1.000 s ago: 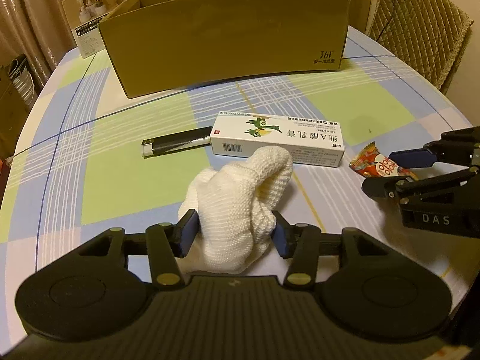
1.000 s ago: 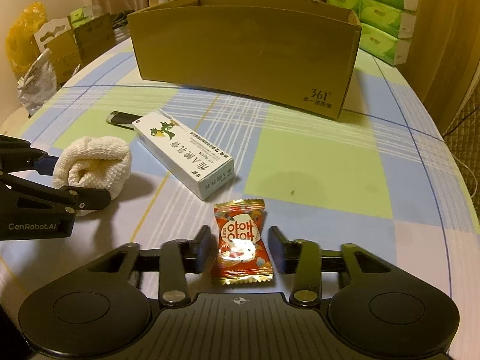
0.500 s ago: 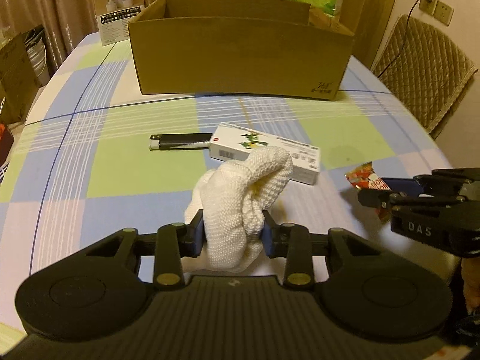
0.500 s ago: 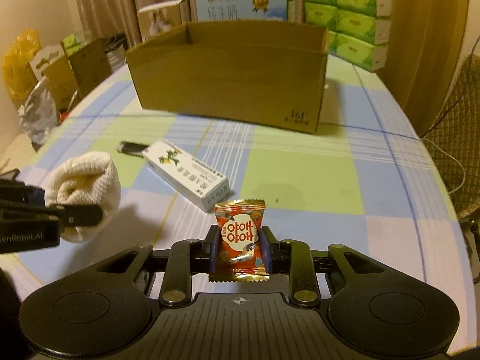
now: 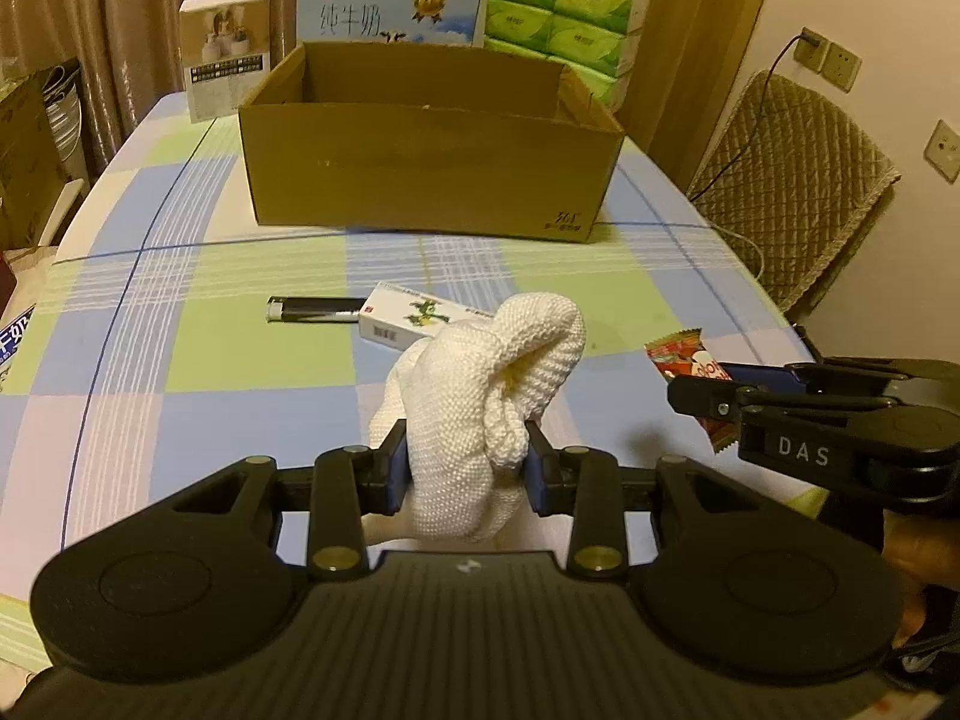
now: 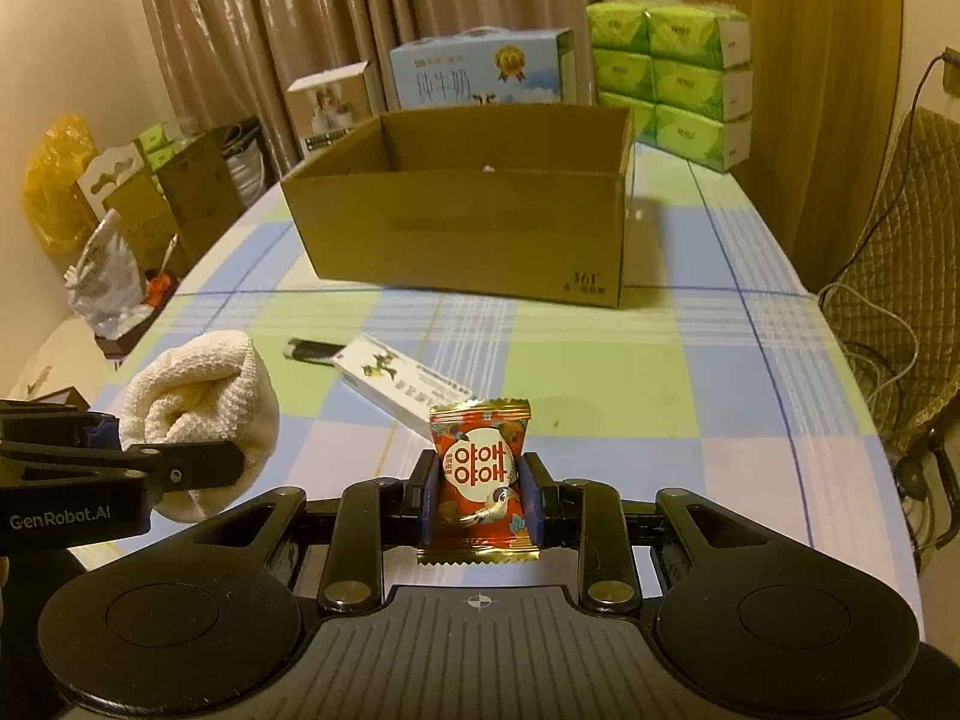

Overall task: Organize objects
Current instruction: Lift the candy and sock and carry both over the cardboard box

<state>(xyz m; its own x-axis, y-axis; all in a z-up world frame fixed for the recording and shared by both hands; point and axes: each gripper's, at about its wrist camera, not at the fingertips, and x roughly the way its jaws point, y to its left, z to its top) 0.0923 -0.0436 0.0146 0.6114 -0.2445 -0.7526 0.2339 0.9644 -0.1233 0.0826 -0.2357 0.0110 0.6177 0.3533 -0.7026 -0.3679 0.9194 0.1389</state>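
Nearest the left wrist camera, the left gripper [image 5: 467,471] had its jaws clamped on a rolled white knitted cloth [image 5: 480,414], held up off the checked desk [image 5: 180,414]. In its own view, the right gripper [image 6: 478,501] had its jaws closed on a red candy packet [image 6: 478,471], held upright and clear of the desk.

Beyond both, a white medicine carton [image 5: 408,320] lay flat on the desk, with a black lighter [image 5: 315,308] touching its left end.

Farther back stood an open cardboard box [image 6: 474,228]. The part of its interior that showed held nothing, apart from a small pale speck at the rim that was too small to identify; its floor was hidden behind the front wall.

Behind the box stood a blue milk case [image 6: 480,75], a small white product box [image 5: 225,51] and stacked green tissue packs [image 6: 678,78].
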